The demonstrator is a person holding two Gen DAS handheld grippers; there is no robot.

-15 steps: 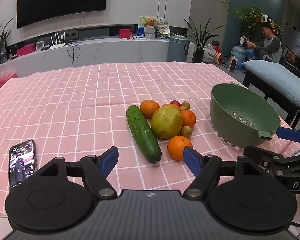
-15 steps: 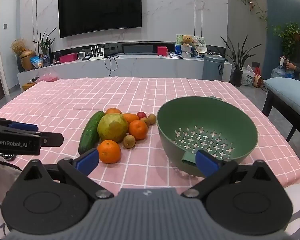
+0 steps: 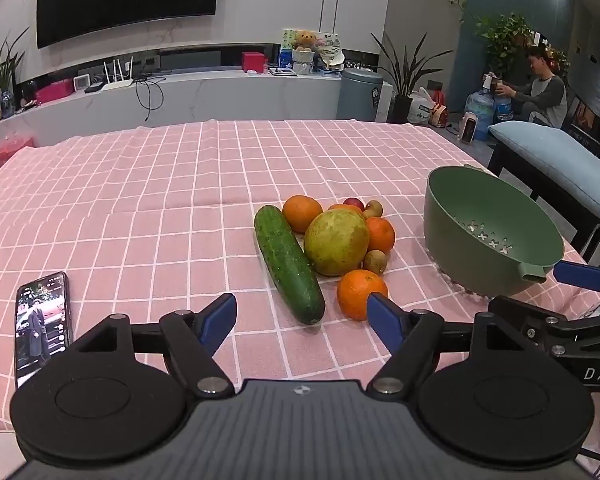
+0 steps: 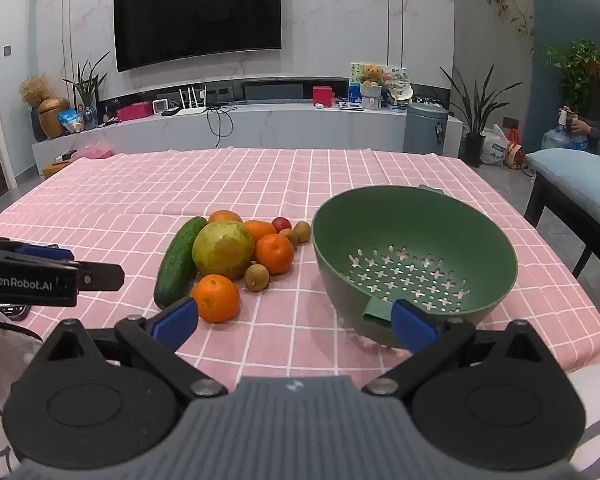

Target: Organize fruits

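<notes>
From the left wrist view my left tongs (image 3: 301, 317) gaped wide and empty just below the nearest orange (image 3: 360, 293) at lower centre, nearer than my equally wide, empty right tongs (image 4: 295, 324), cucumber (image 3: 288, 262) lengthwise beside it on the bench (image 3: 140, 208).

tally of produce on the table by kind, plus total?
Oranges: 4 (nearest one)
Cucumber: 1
Big yellow-green fruit: 1
Small brown fruits: 3 (nearest)
Small red fruit: 1
Total: 10, all on the cloth; none in the green colander.
</notes>
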